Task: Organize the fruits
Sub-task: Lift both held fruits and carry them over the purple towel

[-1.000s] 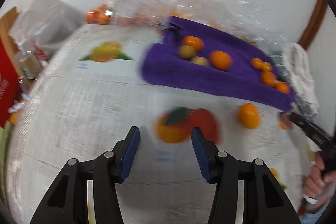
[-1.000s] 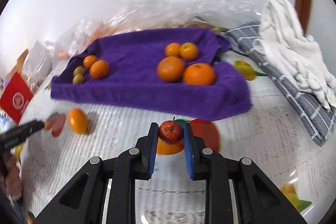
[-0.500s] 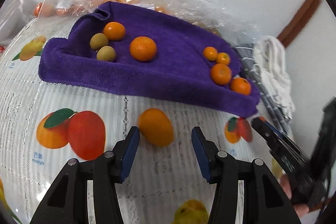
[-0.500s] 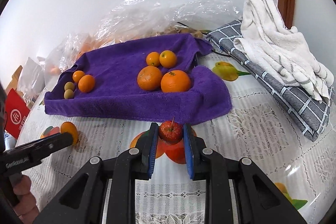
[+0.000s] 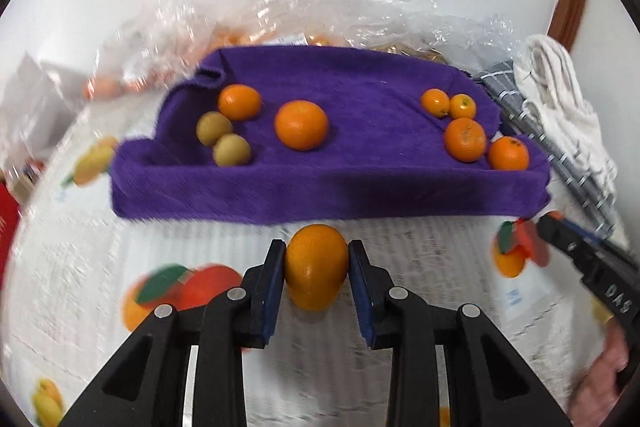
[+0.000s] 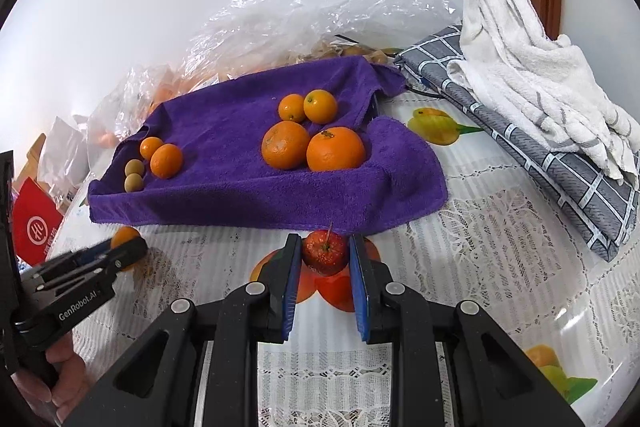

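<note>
Judging from how the fruit lies, the sorting is well advanced but not finished. On the purple towel (image 5: 360,131), taken as the landmark, two groups are already laid out. At its left end two small greenish-brown fruits (image 5: 224,141) are set beside a small orange (image 5: 239,101), with a larger orange (image 5: 301,125) just right of them. At its right end four oranges (image 5: 466,131) are clustered.

Two pieces are left off the towel, both just in front of its near edge. Before the middle of that edge, the loose orange (image 5: 316,267) is seen between the blue pads of the left gripper (image 5: 317,259). Its jaws are closing, and the pads already appear to lie against the fruit's sides. Before the right part of the edge, a small red apple-like fruit (image 6: 325,253) with a stem is clamped in the narrowly closed right gripper (image 6: 325,259), above the printed tablecloth (image 6: 500,247).

Compared with a second earlier, the left gripper's jaws were wide apart then, over a printed fruit well to the left, with the loose orange lying off to the right of them. It has since been brought across to that orange and narrowed around it. The red fruit's grip is unchanged, though it has been carried closer to the towel's edge.
</note>
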